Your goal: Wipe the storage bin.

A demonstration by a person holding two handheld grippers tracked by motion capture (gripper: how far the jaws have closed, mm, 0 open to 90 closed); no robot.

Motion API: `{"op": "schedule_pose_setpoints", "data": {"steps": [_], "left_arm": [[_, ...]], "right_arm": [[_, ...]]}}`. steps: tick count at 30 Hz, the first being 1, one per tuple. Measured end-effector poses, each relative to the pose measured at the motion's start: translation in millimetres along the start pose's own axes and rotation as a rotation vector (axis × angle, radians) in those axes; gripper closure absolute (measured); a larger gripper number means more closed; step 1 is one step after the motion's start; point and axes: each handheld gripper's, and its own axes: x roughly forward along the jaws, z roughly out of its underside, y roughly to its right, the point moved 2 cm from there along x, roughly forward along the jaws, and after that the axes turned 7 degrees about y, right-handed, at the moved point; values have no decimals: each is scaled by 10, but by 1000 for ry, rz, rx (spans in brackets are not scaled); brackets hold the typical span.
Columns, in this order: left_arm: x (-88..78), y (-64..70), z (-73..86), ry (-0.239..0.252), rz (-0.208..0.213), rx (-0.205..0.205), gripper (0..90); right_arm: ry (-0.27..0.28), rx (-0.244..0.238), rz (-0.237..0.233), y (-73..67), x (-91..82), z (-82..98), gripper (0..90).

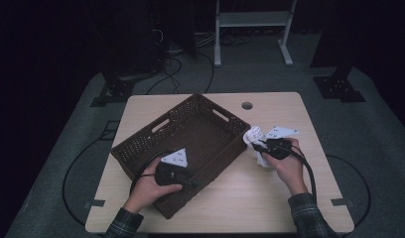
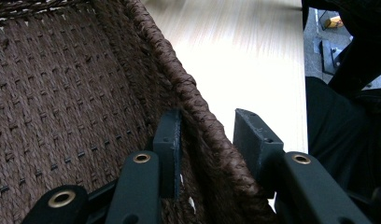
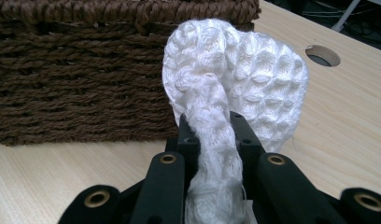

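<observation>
A dark brown woven basket point(image 1: 141, 141) stands slantwise on the light wooden table point(image 1: 250, 198), with nothing visible inside it. My left gripper point(image 1: 189, 179) sits at its near corner. In the left gripper view its jaws straddle the basket's wall point(image 2: 193, 93), one pad inside and one outside, shut on the braided rim. A white knitted cloth point(image 1: 253, 135) hangs bunched just right of the basket. My right gripper point(image 1: 260, 146) is shut on it. In the right gripper view a twisted fold of the cloth point(image 3: 254, 74) runs between the pads point(image 3: 191, 135), close to the basket's outer side point(image 3: 76, 84).
A round cable hole point(image 1: 247, 105) lies at the table's far edge, behind the basket. Bare tabletop stretches in front of and to the right of the right hand. Beyond the table are floor cables and a white metal frame point(image 1: 252, 20).
</observation>
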Motion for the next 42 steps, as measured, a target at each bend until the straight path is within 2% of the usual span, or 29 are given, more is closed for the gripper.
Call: {"op": "schedule_pose_setpoints", "data": {"steps": [8, 16, 33, 42], "left_arm": [[0, 1, 0, 0, 1, 3, 622], [-2, 15, -2, -1, -10, 22, 628], [2, 11, -1, -2, -4, 14, 622], [1, 11, -1, -4, -4, 14, 620]], "right_arm": [[-13, 1, -2, -7, 50, 33, 774], [-57, 2, 7, -6, 124, 120, 774], [-128, 0, -11, -21, 243, 265, 774], [-148, 3, -24, -38, 289, 315, 774]]}}
